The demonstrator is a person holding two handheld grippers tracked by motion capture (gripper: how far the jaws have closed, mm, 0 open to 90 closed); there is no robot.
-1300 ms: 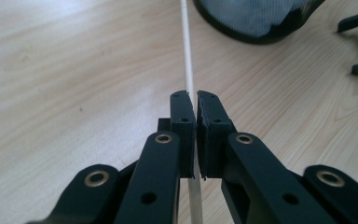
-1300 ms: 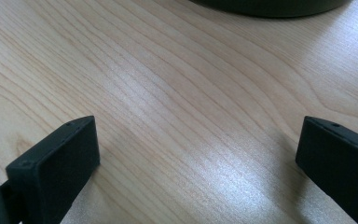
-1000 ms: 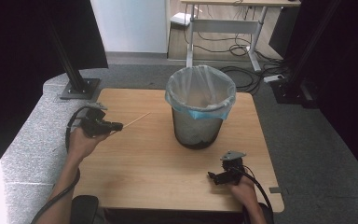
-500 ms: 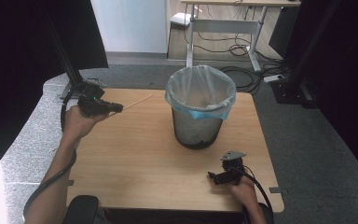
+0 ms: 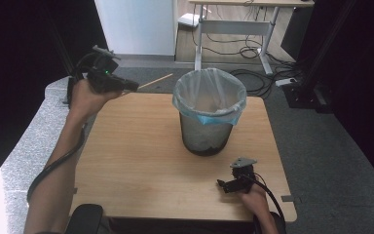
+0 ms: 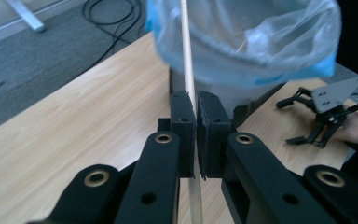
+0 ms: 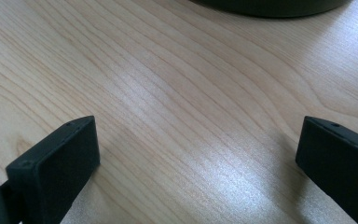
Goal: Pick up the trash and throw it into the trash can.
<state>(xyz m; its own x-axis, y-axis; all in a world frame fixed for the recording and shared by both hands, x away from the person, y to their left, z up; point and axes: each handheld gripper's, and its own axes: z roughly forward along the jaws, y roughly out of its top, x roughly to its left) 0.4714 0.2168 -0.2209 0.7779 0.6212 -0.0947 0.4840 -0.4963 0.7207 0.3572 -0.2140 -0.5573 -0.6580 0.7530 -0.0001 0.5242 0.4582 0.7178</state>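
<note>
Jaws of left gripper pinched on thin wooden stick, raised beside lined bin, tip pointing toward its rim. Right gripper, jaws spread wide, resting low on tabletop.

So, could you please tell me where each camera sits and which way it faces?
High view: above the person's table edge, facing forward and down; both forearms, left gripper, right gripper.
Left gripper view: on that gripper, facing the liner-covered black mesh bin; jaws clamp a thin wooden stick.
Right gripper view: low over the light wooden table; jaws apart.
All share the table.
</note>
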